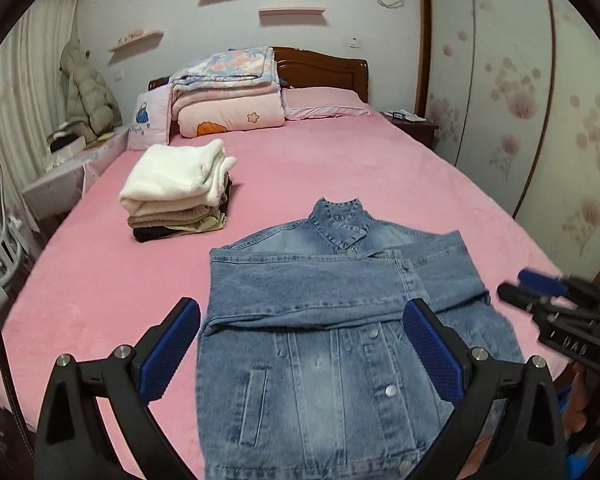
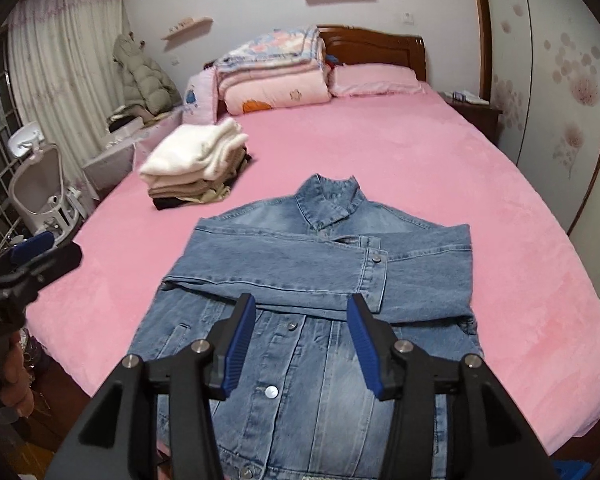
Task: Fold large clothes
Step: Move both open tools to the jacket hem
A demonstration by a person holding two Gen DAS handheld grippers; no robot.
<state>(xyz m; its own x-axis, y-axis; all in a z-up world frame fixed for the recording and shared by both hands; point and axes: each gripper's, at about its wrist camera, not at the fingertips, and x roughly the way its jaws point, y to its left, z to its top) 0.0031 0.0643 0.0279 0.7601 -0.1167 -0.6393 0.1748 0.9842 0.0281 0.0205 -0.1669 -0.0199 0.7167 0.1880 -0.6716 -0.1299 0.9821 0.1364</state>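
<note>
A blue denim jacket (image 1: 300, 280) lies face up on the pink bed (image 1: 100, 300), collar pointing away, both sleeves folded across its chest. My left gripper (image 1: 300, 344) hovers above the jacket's lower front, open wide, with nothing between its blue pads. In the right wrist view the jacket (image 2: 280, 264) fills the near middle, and my right gripper (image 2: 302, 340) hangs over its button placket, jaws apart and empty. Each gripper shows at the edge of the other's view: the right gripper (image 1: 540, 288) beside the jacket's right side, the left gripper (image 2: 32, 248) off the bed's left edge.
A stack of folded clothes (image 1: 176, 188) topped with a white one sits on the bed, left of and beyond the jacket. Folded quilts (image 1: 228, 96) and a pillow (image 1: 320, 100) lie at the headboard. A bedside table (image 1: 412, 120), a wardrobe at right, a white chair (image 2: 40, 184) at left.
</note>
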